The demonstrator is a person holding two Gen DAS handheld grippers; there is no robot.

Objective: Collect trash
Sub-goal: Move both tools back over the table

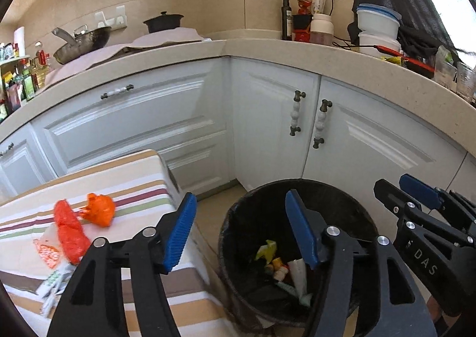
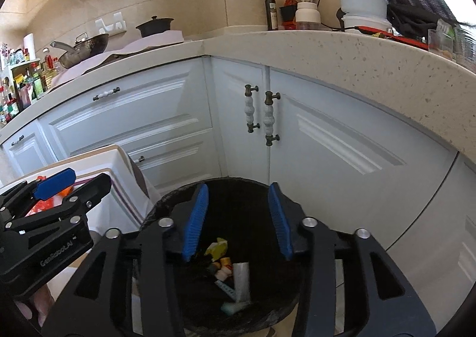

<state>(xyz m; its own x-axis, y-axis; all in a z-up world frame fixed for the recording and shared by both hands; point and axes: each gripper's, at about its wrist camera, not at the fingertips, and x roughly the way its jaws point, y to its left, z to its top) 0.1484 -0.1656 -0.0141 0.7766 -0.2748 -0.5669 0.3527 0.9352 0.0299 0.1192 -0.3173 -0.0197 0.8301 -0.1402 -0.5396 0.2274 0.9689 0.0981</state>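
Kitchen corner, both hand-held grippers (image 1: 241, 230) (image 2: 238, 219) spread empty above bin rim (image 1: 238, 209), cabinets close behind.

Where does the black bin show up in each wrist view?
Left wrist: the bin sits lower centre-right, right of the striped table, with trash at its bottom.
Right wrist: the bin fills the lower centre, seen between the right tool's blue pads.
Shared landmark: the pair of cabinet handles above the bin.
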